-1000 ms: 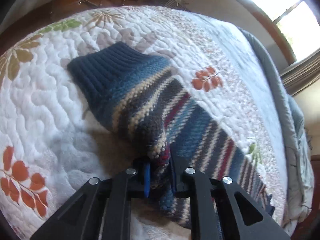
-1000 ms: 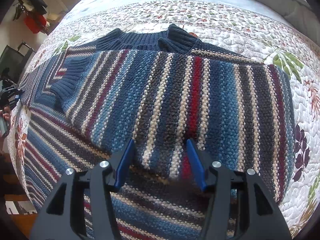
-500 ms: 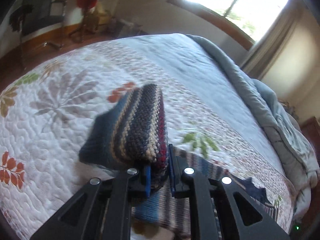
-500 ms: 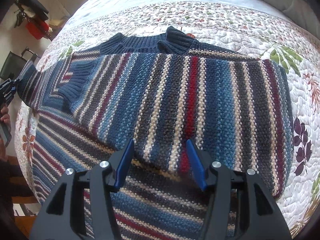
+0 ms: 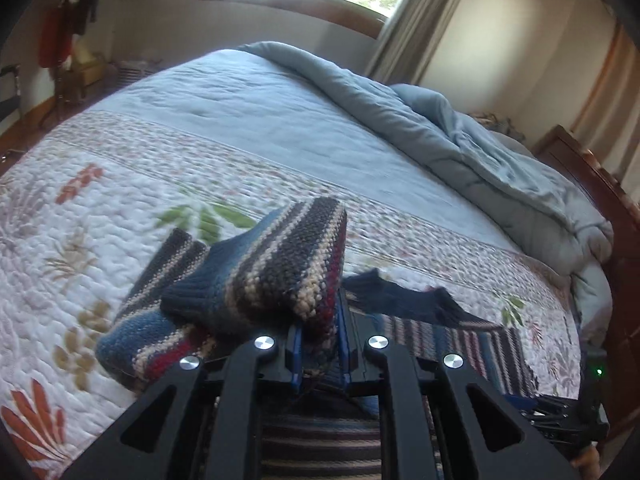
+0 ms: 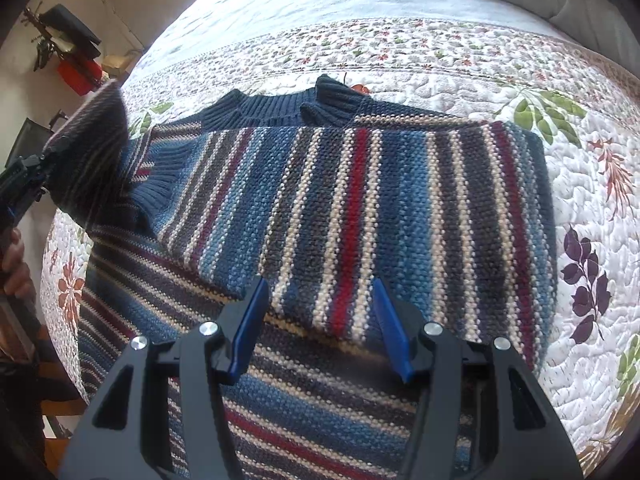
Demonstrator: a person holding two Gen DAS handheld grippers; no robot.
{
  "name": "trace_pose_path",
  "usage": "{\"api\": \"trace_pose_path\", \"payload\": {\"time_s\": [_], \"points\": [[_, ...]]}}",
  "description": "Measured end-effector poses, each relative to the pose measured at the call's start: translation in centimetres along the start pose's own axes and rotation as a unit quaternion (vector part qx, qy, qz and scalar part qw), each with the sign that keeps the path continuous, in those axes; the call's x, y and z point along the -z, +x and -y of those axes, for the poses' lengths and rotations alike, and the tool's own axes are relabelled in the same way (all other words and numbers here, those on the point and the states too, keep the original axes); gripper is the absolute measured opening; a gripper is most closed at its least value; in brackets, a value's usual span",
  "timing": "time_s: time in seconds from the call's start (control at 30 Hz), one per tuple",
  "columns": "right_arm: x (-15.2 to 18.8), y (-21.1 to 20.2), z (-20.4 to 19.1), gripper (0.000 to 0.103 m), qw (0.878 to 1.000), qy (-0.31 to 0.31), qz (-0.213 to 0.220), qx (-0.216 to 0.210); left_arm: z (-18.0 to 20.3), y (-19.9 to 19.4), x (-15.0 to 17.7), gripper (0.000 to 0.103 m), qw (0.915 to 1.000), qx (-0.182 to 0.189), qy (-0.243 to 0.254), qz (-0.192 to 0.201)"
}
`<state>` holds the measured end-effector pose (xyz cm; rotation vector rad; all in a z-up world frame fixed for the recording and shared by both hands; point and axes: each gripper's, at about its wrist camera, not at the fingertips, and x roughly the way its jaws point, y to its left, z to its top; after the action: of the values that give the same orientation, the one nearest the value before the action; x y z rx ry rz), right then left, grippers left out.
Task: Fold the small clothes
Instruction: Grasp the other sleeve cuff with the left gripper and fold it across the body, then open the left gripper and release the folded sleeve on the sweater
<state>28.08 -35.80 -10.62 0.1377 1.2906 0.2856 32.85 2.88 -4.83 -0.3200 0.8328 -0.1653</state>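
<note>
Pinching chunky striped knit sleeve (image 5: 280,272), left gripper (image 5: 318,344) clamped

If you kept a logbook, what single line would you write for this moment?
step: folding sleeve over striped sweater | left gripper: shut on sleeve, lifted | right gripper: open above sweater | surface: quilt

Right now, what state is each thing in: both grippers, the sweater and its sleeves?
left gripper: shut on the left sleeve, lifted off the quilt.
left sleeve: raised, bunched.
right gripper: open, above the sweater.
sweater: lying flat.
right sleeve: folded across the body.
</note>
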Motion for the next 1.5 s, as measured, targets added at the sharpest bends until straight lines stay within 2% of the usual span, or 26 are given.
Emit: {"api": "trace_pose_path", "payload": {"time_s": [0.17,0.27,0.33,0.4,0.43,0.57,0.6,0.7,0.77,0.83,0.9,1.0,1.07,1.13,1.2,1.27,1.33,1.4,1.5], "points": [[0.2,-0.6,0.4,0.054,1.0,0.003,0.005,-0.004,4.1,2.2,2.3,0.014,0.9994,0.023,0.011,-0.025],[0.4,-0.7,0.6,0.054,1.0,0.004,0.004,-0.006,5.9,5.0,4.4,0.018,0.9976,0.013,0.027,-0.063],[0.5,-0.6,0.6,0.054,1.0,0.004,0.0,-0.004,6.4,6.8,5.9,0.027,0.994,0.005,0.04,-0.101],[0.7,-0.4,0.6,0.054,1.0,0.001,-0.005,-0.002,6.5,7.4,7.3,0.045,0.9912,0.008,0.041,-0.126],[0.7,-0.2,0.5,0.054,1.0,0.0,-0.008,-0.002,6.5,7.4,7.8,0.049,0.9901,0.009,0.041,-0.134],[0.9,0.5,0.3,0.054,1.0,-0.001,-0.019,0.001,5.7,4.6,9.2,0.069,0.9885,0.003,0.076,-0.131],[0.9,0.7,0.2,0.055,1.0,-0.002,-0.021,0.0,5.6,3.8,9.2,0.07,0.9884,0.0,0.082,-0.128],[0.9,1.1,-0.1,0.058,1.0,-0.003,-0.022,0.001,3.1,0.7,9.1,0.074,0.9888,-0.016,0.09,-0.118],[0.8,1.7,-0.4,0.063,1.0,-0.005,-0.028,0.005,0.9,-0.6,8.9,0.077,0.9891,-0.036,0.079,-0.119],[0.9,2.5,-0.6,0.065,0.999,-0.007,-0.038,0.01,-1.7,-0.9,8.9,0.077,0.9847,-0.09,0.066,-0.134],[1.0,3.3,-1.0,0.065,0.999,-0.01,-0.043,0.025,-4.7,-0.5,9.3,0.077,0.9751,-0.148,0.039,-0.16],[0.9,2.9,-1.9,0.064,0.998,-0.013,-0.041,0.045,-7.8,-0.4,9.7,0.077,0.9689,-0.176,-0.005,-0.174],[0.5,1.9,-2.8,0.058,0.999,-0.011,-0.032,0.037,-9.1,-0.6,9.9,0.077,0.9675,-0.177,-0.021,-0.179],[-0.4,0.6,-4.4,0.058,1.0,-0.009,-0.021,0.011,-9.7,-0.9,9.8,0.077,0.9696,-0.168,-0.025,-0.176],[-1.5,-0.1,-6.9,0.058,1.0,-0.02,-0.016,-0.007,-9.9,-1.1,9.4,0.085,0.9722,-0.162,-0.028,-0.166],[-2.8,-0.1,-9.8,0.058,0.999,-0.033,-0.015,-0.025,-10.1,-1.0,9.3,0.087,0.974,-0.156,-0.037,-0.16],[-4.2,0.7,-14.0,0.058,0.997,-0.056,-0.022,-0.041,-10.6,-0.6,9.2,0.087,0.9748,-0.145,-0.056,-0.16],[-5.1,1.9,-17.4,0.058,0.995,-0.083,-0.03,-0.039,-11.0,0.3,8.7,0.087,0.9727,-0.13,-0.057,-0.184],[-6.7,4.0,-21.7,0.059,0.993,-0.096,-0.043,-0.052,-11.6,-0.2,7.5,0.087,0.973,-0.141,-0.039,-0.179]]}}
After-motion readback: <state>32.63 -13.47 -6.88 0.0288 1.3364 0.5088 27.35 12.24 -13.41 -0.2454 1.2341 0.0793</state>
